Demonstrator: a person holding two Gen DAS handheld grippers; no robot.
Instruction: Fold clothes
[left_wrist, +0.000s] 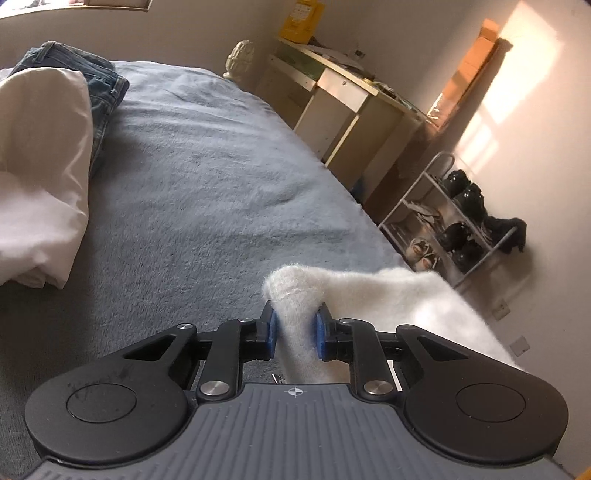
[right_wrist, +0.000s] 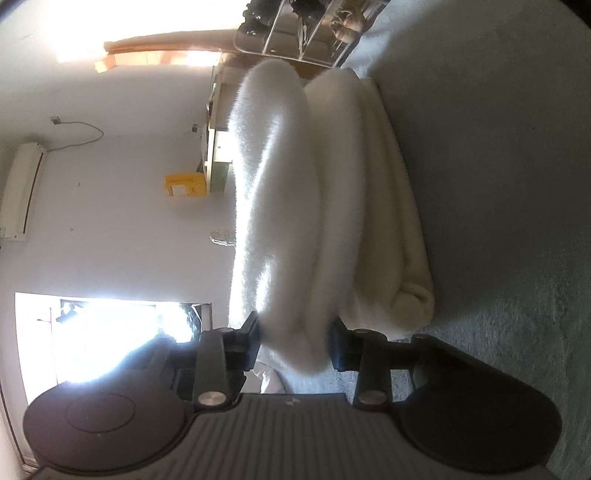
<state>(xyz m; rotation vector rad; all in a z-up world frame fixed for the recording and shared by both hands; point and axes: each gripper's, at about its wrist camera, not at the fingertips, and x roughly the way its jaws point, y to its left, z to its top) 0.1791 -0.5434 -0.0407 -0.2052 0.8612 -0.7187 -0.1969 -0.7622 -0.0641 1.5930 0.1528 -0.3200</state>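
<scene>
A fluffy white garment (left_wrist: 399, 295) hangs over the right edge of a bed with a grey-blue cover (left_wrist: 192, 177). My left gripper (left_wrist: 294, 328) is shut on a bunched corner of it, which pokes up between the blue pads. In the right wrist view the same white garment (right_wrist: 295, 192) lies in thick folds along the bed cover (right_wrist: 498, 184). My right gripper (right_wrist: 293, 341) is shut on one fold at its near end, lifted off the cover. That view is rolled on its side.
A white folded cloth (left_wrist: 40, 173) and blue jeans (left_wrist: 96, 85) lie at the bed's far left. Beside the bed stand a desk (left_wrist: 343, 96) and a shoe rack (left_wrist: 450, 221). A wall and a bright window (right_wrist: 110, 332) fill the right wrist view's left side.
</scene>
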